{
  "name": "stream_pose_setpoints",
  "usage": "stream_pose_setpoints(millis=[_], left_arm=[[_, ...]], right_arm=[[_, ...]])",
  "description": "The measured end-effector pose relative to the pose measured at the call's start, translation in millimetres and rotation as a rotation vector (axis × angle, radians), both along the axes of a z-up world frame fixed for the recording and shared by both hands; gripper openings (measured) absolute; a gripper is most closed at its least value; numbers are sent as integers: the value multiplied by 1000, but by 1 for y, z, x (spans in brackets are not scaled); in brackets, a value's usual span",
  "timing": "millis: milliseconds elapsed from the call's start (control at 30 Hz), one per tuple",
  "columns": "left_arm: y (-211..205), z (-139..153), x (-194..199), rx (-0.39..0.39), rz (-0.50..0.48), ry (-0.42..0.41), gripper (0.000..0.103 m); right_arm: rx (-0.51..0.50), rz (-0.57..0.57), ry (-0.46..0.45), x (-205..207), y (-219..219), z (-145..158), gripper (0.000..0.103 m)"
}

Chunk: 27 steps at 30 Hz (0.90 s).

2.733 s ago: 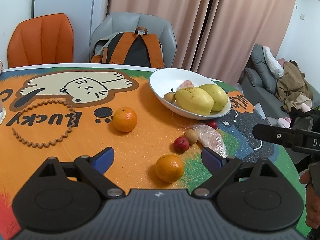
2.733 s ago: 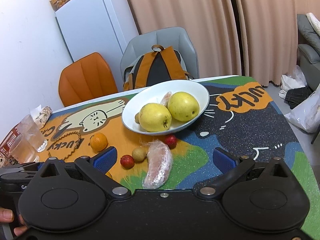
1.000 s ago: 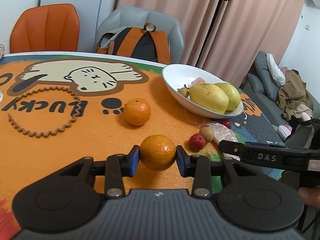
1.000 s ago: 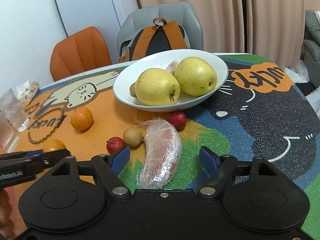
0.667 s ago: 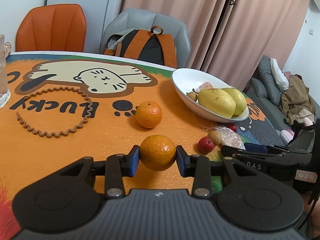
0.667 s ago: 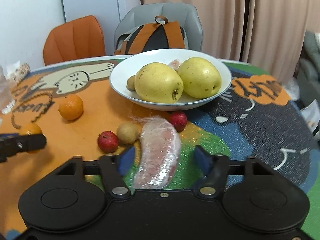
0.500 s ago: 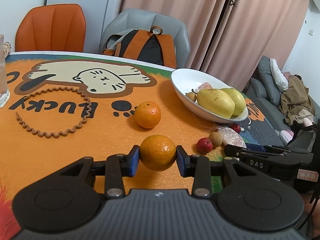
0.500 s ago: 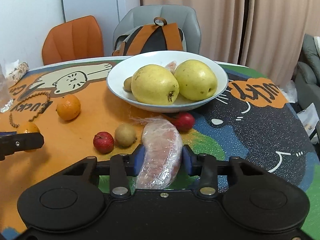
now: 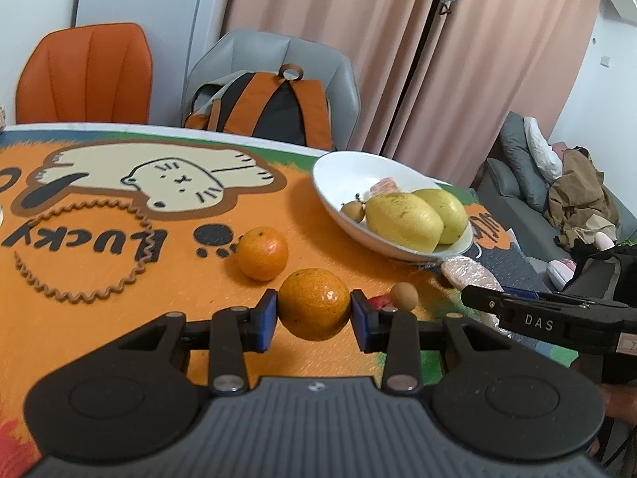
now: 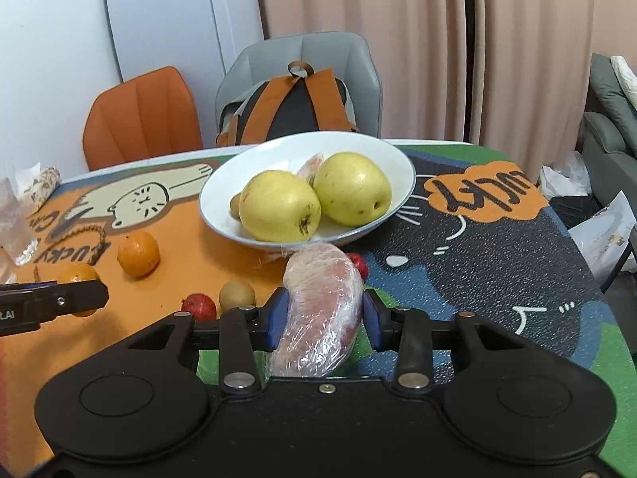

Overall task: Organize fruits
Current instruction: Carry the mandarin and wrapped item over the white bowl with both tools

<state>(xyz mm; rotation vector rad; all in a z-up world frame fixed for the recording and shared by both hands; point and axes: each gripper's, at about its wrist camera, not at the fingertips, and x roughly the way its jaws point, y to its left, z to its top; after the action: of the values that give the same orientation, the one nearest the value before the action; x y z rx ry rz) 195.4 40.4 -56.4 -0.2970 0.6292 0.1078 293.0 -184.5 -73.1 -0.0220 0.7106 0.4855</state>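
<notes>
Left wrist view: my left claw [image 9: 314,312] is pinching an orange [image 9: 314,305] above the table [image 9: 99,298]; my right claw [image 10: 323,314] is squeezing a wrapped fruit [image 10: 318,310]. I'm judging both should be going gently into the white bowl [image 10: 398,159] beyond, beside the pears [image 10: 278,205].

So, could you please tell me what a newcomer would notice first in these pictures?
Probably the orange gripped in the left gripper, close to the camera. Next, the plastic-wrapped fruit between the jaws of the right gripper, and behind it the white bowl holding two yellow pears.
</notes>
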Motion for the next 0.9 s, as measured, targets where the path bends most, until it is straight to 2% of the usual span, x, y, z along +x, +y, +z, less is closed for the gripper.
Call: stream_pose_setpoints(millis=[900], left_arm=[[-15,27,26,36,-40,-54,37]], right_arm=[[60,-52,-99,8,-32,38,37]])
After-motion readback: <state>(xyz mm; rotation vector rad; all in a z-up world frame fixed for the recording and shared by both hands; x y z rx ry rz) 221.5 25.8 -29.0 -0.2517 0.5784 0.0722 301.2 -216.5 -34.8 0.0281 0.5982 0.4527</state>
